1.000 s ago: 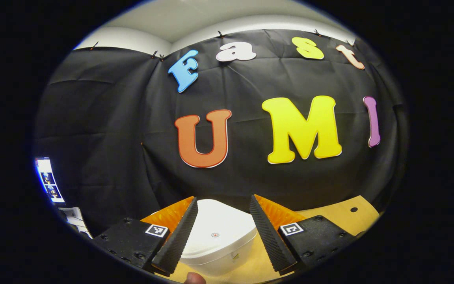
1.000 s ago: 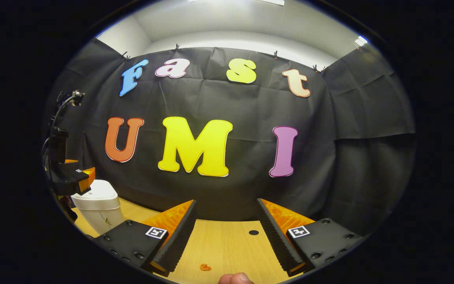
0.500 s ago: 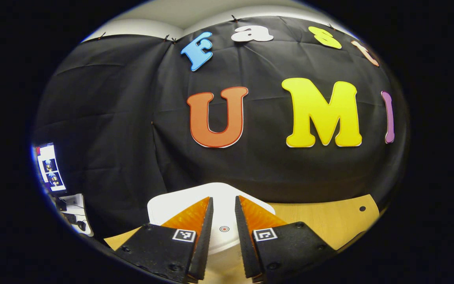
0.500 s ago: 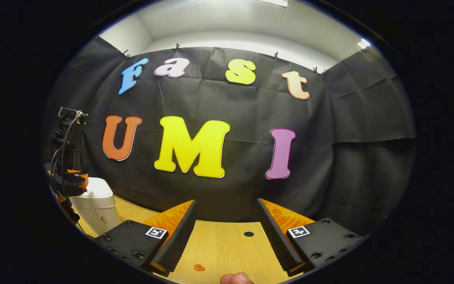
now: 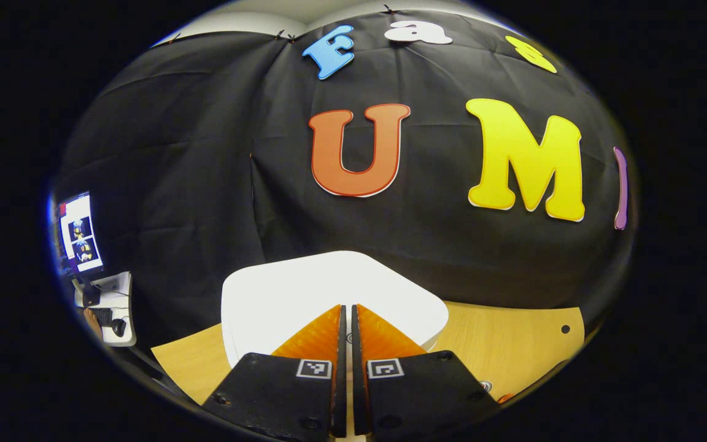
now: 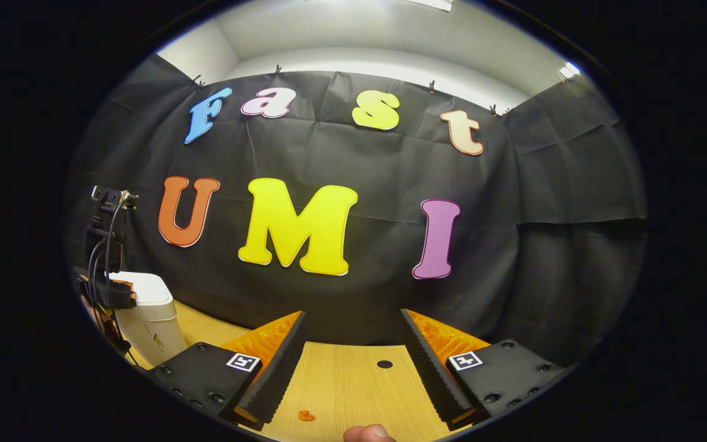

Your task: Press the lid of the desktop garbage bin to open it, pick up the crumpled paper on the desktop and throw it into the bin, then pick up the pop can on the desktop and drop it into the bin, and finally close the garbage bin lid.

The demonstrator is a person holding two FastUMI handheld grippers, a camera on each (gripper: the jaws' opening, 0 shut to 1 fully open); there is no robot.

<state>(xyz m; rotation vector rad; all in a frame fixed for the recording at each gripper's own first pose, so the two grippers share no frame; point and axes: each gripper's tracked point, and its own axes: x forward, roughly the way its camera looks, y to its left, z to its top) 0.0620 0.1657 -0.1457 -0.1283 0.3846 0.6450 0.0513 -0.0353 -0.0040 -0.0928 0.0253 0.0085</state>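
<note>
Closing in to press the bin lid with my left hand-held gripper [image 5: 345, 316]

Its fingers are drawn together with nothing between them, tips right over the white lid [image 5: 304, 288]. I'd press straight down by the small ring mark near the tips, firmly, then lift clear so the lid can spring. The right hand-held gripper [image 6: 350, 350] hangs wide apart and empty above the bench [image 6: 353, 380], well right of the bin [image 6: 148, 319]. Whether the tips touch the lid I cannot tell; paper and can I can't place.
</note>
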